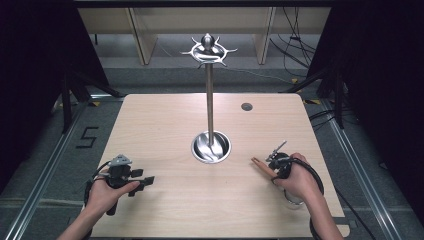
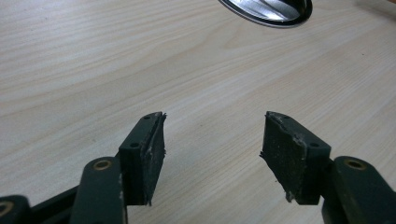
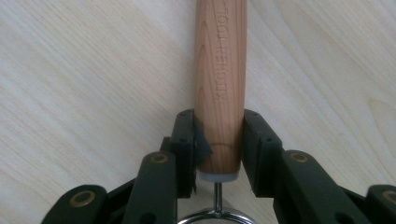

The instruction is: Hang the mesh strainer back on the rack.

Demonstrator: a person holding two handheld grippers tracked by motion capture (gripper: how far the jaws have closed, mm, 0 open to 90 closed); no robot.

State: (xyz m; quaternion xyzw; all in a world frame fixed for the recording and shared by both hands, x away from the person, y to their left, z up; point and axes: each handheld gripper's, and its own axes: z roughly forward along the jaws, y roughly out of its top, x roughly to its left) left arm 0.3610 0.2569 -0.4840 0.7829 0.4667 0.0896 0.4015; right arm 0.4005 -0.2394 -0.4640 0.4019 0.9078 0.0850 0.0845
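Right gripper (image 3: 218, 140) clamped on a wooden handle (image 3: 220, 84) lying on the table (image 1: 165, 125) at near right, left gripper (image 2: 212, 154) jaws apart, holding nothing, at near left

The wooden handle (image 3: 220, 88) runs off the right gripper view at twelve o'clock; its stamped lettering is too blurred to read. The stand's steel base (image 2: 271, 10) is cut off at one o'clock.
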